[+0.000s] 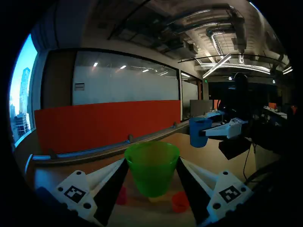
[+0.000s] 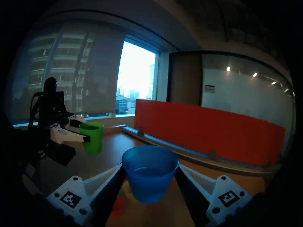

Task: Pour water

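A wooden worktop (image 1: 212, 160) runs along the foot of the orange partition (image 1: 106, 121). Facing that partition, the left tongs (image 1: 152, 163) are clenched on a green cup (image 1: 152, 178), both fingers pressed to its sides, the cup upright. The right tongs (image 2: 150, 171) grasp a blue cup (image 2: 150, 185) the same way, also upright; in the left gripper view it hangs just past the partition's right end. Water (image 2: 149, 169) sits inside the blue cup. Two small red things (image 1: 180, 201), too blurred to identify, lie on the worktop below the green cup, on the near side of the partition.
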`<state>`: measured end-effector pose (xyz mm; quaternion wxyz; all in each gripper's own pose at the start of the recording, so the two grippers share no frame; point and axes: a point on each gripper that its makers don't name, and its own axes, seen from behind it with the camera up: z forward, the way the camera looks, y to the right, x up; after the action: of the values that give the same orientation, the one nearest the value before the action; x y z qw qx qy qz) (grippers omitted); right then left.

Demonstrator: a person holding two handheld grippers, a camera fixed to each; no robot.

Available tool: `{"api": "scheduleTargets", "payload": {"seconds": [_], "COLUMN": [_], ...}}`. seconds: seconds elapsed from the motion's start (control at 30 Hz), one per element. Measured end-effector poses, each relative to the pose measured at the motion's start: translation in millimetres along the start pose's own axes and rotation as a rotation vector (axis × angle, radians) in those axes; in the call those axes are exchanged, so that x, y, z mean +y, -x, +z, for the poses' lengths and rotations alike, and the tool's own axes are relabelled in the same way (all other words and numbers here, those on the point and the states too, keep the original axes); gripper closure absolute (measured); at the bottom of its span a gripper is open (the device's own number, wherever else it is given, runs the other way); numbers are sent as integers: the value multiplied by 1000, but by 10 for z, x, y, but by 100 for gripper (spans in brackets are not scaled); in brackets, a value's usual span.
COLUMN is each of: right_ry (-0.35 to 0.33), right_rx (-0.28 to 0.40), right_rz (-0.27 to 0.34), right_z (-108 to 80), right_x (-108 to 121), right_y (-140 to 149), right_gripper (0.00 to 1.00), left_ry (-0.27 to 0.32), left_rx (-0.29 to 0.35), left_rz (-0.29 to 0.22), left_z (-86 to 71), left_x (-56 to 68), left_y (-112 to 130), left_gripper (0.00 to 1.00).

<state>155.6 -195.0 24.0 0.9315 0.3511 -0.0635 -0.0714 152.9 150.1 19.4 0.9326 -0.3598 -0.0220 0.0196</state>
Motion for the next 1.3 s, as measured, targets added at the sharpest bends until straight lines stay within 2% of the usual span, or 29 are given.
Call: {"api": "scheduleTargets", "payload": {"seconds": [0.17,0.47,0.7,0.97,1.17,1.3], "right_ry": [1,6,6,6,4,-1], "right_rx": [2,11,2,3,3,2], "right_rz": [-23,-111,-196,-293,-382,-448], "right_z": [-2,37,83,168,265,341], "right_x": [16,40,9,-16,-69,-130], "right_y": [-62,-222,-284,-382,-478,-548], "right_gripper": [11,11,11,11,11,11], "left_ry": [23,56,89,102,121,139], "left_rx": [-6,9,18,11,12,12], "left_rz": [2,6,6,18,4,6], "left_z": [10,26,44,89,121,141], "left_x": [74,181,250,255,261,307], "left_y": [42,46,114,175,198,216], "left_gripper": [14,15,15,15,15,15]}}
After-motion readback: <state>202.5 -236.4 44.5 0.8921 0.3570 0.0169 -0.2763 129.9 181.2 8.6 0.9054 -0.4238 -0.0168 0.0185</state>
